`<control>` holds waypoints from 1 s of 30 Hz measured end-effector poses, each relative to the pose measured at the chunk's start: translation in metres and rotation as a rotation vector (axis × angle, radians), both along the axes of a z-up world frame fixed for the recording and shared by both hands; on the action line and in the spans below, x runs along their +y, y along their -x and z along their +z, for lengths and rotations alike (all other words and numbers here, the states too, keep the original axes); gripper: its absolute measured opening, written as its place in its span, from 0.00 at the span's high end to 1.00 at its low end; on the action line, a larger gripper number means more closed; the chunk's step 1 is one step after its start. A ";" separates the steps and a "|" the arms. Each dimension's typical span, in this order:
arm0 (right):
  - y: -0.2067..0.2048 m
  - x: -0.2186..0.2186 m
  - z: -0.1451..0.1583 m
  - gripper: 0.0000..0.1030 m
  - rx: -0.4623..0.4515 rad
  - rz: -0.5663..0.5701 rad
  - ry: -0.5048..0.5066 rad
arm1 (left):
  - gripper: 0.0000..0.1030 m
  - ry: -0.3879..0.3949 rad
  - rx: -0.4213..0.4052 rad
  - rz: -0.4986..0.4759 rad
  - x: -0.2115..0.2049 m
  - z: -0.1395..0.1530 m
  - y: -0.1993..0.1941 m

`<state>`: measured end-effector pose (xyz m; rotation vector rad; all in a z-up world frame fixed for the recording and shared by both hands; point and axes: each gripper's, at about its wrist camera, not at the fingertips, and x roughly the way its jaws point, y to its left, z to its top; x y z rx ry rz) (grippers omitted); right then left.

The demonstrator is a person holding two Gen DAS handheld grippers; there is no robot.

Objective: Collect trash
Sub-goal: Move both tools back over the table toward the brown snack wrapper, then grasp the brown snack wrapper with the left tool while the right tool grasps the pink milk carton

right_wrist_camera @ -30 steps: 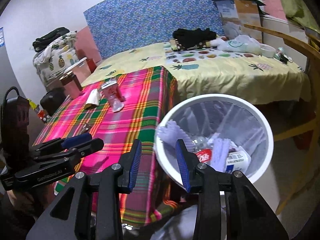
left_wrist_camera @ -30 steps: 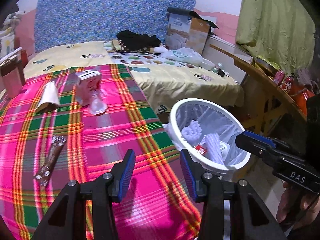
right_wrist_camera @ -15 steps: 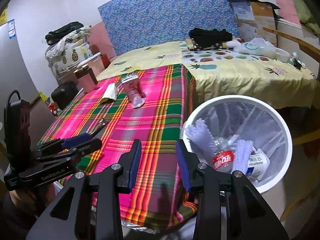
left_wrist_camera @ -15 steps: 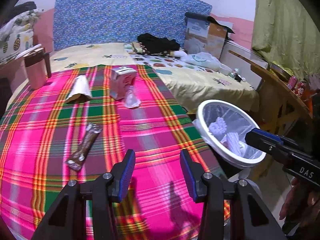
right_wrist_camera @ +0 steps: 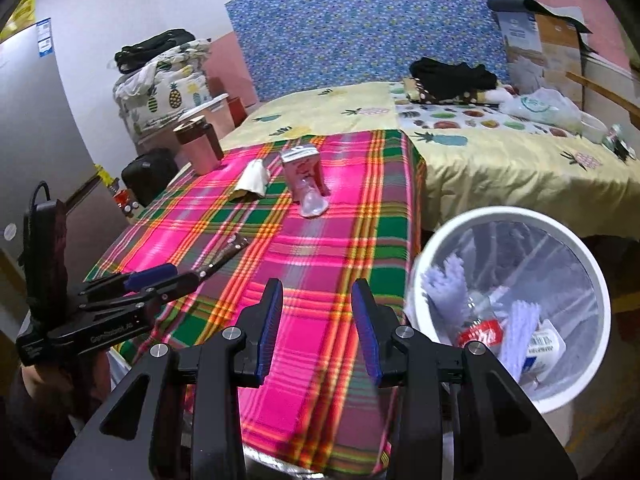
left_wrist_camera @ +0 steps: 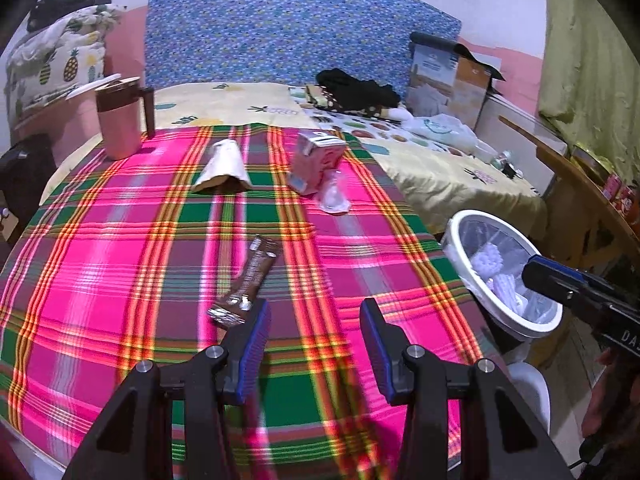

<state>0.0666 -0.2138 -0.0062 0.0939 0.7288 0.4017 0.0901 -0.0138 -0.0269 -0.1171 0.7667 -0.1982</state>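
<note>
Brown wrapper [left_wrist_camera: 248, 280] lies just beyond the left gripper [left_wrist_camera: 314, 344], jaws spread, empty.

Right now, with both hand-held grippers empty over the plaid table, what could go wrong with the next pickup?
The brown snack wrapper lies flat on the plaid cloth, so the open left hand-held gripper may pinch cloth with it. The pink carton stands upright with a clear plastic cup against it; grabbing either could topple the other. The white bin sits off the table edge, so a short release could miss it.
</note>
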 end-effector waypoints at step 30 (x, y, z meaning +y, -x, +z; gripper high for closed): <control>-0.062 0.039 -0.003 0.32 0.020 0.087 0.068 | 0.79 -0.147 0.100 0.085 0.023 -0.045 -0.065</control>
